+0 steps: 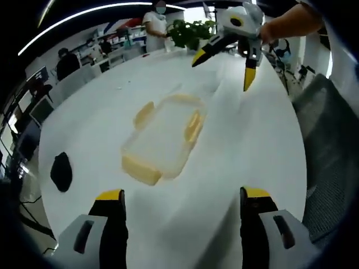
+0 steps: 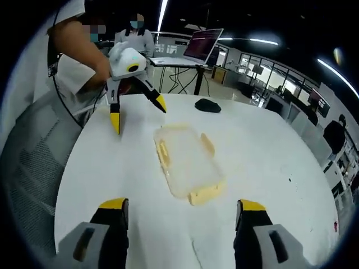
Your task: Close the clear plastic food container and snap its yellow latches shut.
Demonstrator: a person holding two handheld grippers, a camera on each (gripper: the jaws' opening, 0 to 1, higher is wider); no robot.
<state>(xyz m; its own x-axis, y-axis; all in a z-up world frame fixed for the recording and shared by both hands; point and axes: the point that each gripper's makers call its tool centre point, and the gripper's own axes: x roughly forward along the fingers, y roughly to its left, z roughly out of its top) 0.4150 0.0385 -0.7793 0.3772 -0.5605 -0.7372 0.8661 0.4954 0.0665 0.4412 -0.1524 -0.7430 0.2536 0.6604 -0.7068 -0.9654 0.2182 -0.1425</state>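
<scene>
A clear plastic food container (image 1: 162,137) (image 2: 185,159) lies on the white table (image 1: 252,151) (image 2: 106,168), with yellow latches (image 1: 193,126) (image 2: 205,193) flared outward on its sides and ends. Whether its lid is pressed down I cannot tell. My left gripper (image 1: 182,195) (image 2: 138,115) is open, off the container's end, with nothing between its yellow-tipped fingers. My right gripper (image 2: 182,204) (image 1: 222,72) is open too, at the opposite end and apart from the container. A person's hand (image 1: 280,25) holds the right gripper.
A black object (image 1: 61,171) (image 2: 207,105) lies near the table edge. A grey mesh chair (image 1: 331,140) (image 2: 28,168) stands beside the table. A potted plant (image 1: 190,31) and a laptop (image 2: 205,45) sit beyond it, with people standing further back.
</scene>
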